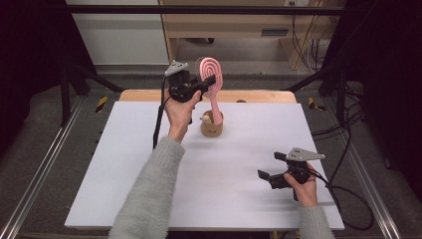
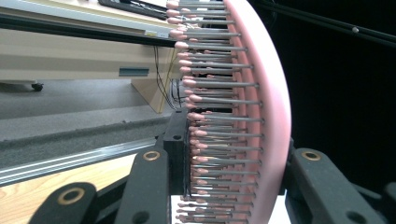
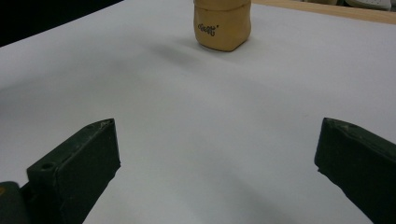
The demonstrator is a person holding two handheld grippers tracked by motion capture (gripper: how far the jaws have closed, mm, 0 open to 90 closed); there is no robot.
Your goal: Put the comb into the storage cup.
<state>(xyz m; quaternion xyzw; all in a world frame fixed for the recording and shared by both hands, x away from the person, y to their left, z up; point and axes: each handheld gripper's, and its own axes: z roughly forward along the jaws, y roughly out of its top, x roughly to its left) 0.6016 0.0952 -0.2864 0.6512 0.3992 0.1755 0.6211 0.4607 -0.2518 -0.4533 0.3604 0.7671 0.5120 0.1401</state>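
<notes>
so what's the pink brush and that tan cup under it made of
Pink brush: looks like smooth moulded plastic with a matte sheen; its pins look like thin grey metal or stiff plastic with pink ball tips. Tan cup: matte, with softly rounded, slightly saggy corners and a printed mark, so possibly silicone, leather-like material or unglazed ceramic; hard to tell.

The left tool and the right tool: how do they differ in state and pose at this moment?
The left tool is shut on the head of the pink oval hairbrush with metal pins; the right tool stands open with nothing between its jaws. The left tool is raised above the tan holder cup; the right tool is held low over the white table, near its front. Both are black and each is held in a hand.
</notes>
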